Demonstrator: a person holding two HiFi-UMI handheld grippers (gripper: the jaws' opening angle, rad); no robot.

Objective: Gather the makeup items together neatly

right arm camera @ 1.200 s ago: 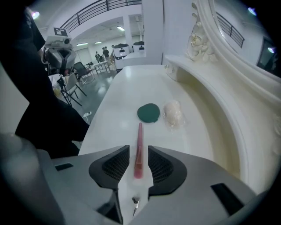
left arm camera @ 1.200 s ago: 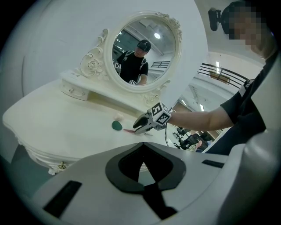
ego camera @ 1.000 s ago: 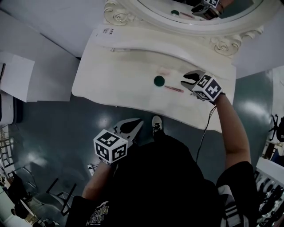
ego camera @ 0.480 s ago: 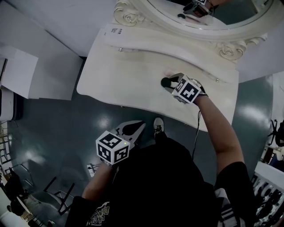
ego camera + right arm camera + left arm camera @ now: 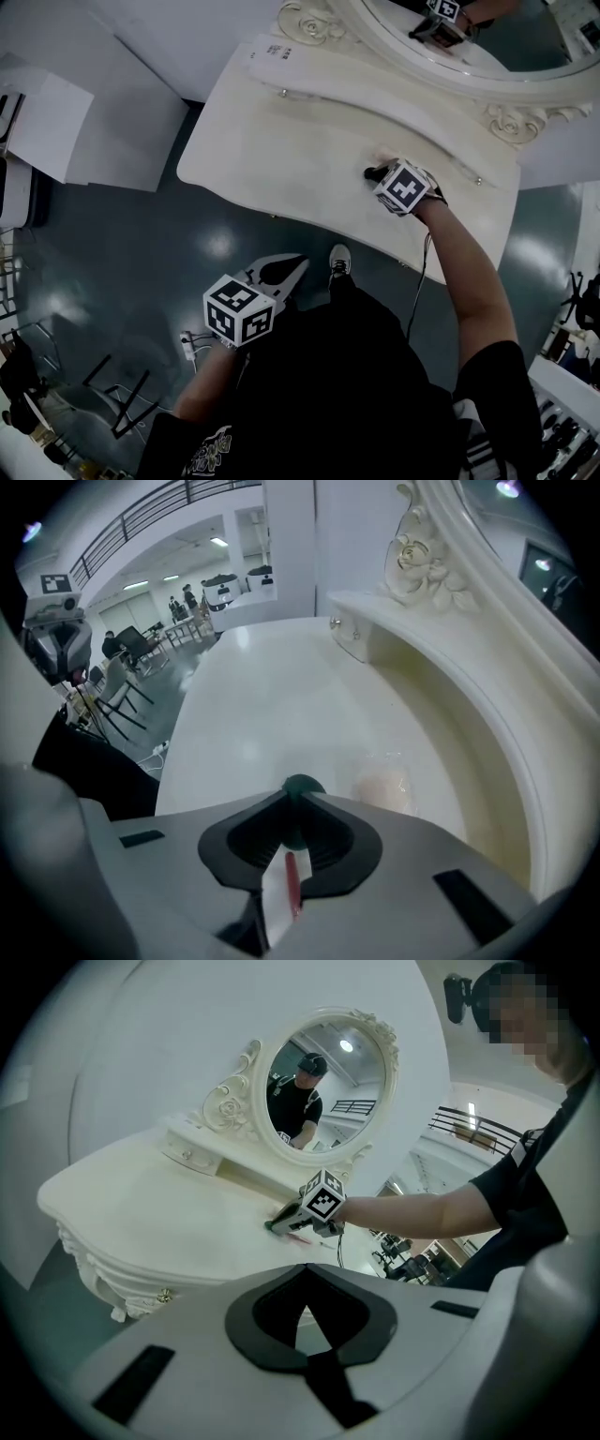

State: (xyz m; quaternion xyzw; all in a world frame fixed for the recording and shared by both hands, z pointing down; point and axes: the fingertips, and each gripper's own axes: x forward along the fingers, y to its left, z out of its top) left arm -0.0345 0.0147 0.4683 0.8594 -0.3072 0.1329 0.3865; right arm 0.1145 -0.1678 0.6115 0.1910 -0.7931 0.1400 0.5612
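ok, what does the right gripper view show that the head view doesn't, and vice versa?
Right gripper view only: the right gripper's tongs, which have just been closing, pinch the round green item; a red stick shows beneath them. Head view only: that gripper's marker cube, the person's shoe. Both: the white vanity table and the left gripper.

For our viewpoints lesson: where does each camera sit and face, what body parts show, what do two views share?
Head view: on the head, facing down at the dressing table; torso, arms, left gripper, right gripper show.
Left gripper view: behind its shut jaws, facing the mirror; right forearm shows.
Right gripper view: above jaws just closed on the round green item, facing along that table; left gripper shows.
Shared: head and left gripper views show the right gripper.
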